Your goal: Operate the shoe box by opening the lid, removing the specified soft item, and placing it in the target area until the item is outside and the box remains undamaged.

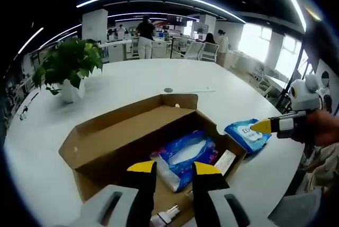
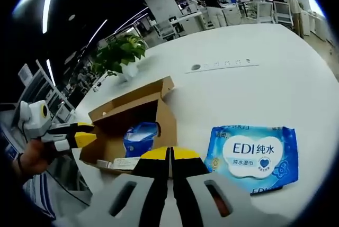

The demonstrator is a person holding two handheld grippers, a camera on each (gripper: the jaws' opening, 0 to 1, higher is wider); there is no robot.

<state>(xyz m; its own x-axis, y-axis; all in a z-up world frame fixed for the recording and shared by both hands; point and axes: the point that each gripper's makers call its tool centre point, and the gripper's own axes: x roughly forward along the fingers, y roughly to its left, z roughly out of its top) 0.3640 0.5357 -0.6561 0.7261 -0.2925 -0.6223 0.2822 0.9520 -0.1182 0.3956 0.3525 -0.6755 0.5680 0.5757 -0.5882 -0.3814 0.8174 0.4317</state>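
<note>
1. One big white round table [image 1: 132,79] carries all my things, and I see it in both views.
2. My brown shoe box [image 1: 127,142] sits near the table edge closest to me. Its lid is flipped open and stands up along the far side of the box.
3. Inside the box, in the left gripper view, lies a soft blue tissue pack [image 1: 186,155] with a white middle. A small white carton [image 1: 225,161] lies just beside it, by the box wall on the right of that view.
4. My soft blue wipes pack [image 2: 253,158] is out of the box. It lies flat on the bare table, just beside the box. In the left gripper view it is by the box's right corner [image 1: 248,134].
5. A green plant in a white pot [image 1: 69,71] stands well apart from the box, toward the far edge of the table.
6. My left gripper [image 1: 175,169] hangs over the open box. Its yellow tips are spread apart with nothing between them.
7. My right gripper [image 2: 170,154] hangs over the table between the box and the wipes pack. Its yellow tips are pressed together and grasp nothing.
8. Some people stand by desks far behind the table.
</note>
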